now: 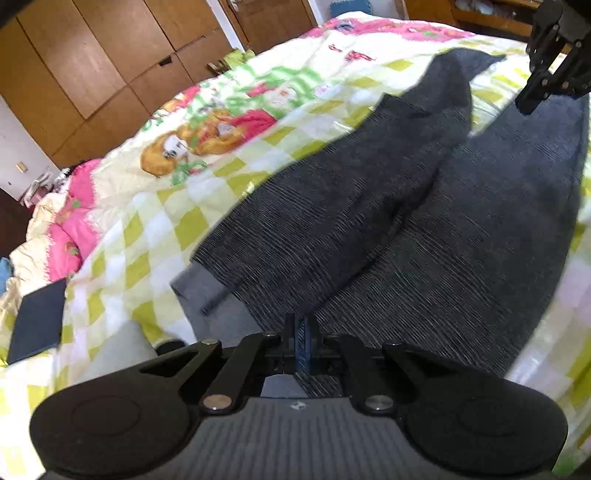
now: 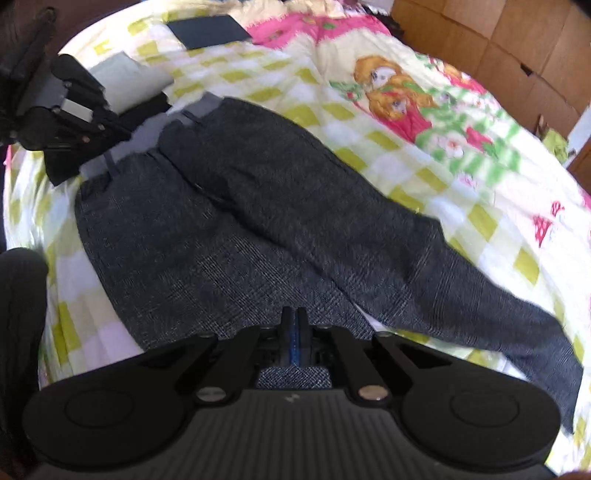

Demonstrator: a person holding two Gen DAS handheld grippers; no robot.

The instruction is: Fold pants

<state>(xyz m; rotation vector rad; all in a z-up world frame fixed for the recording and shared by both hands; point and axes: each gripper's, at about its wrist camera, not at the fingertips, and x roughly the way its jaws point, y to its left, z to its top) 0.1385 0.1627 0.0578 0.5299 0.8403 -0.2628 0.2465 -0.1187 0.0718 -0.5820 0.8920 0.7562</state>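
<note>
Pants (image 1: 424, 206) of dark grey knit lie spread on a quilt (image 1: 155, 236) patterned with green checks and cartoon girls. From the left wrist camera, the left gripper (image 1: 303, 341) has its fingers pressed together on the grey waistband (image 1: 218, 295); the right gripper (image 1: 532, 99) shows at the upper right over the far leg.

From the right wrist camera, the right gripper (image 2: 293, 341) pinches one leg's hem edge, fingers closed on the fabric. Both legs (image 2: 332, 206) stretch across the quilt (image 2: 424, 177), with the left gripper (image 2: 92, 147) at the waistband (image 2: 147, 136). A dark flat pad (image 2: 207, 31) lies beyond.
</note>
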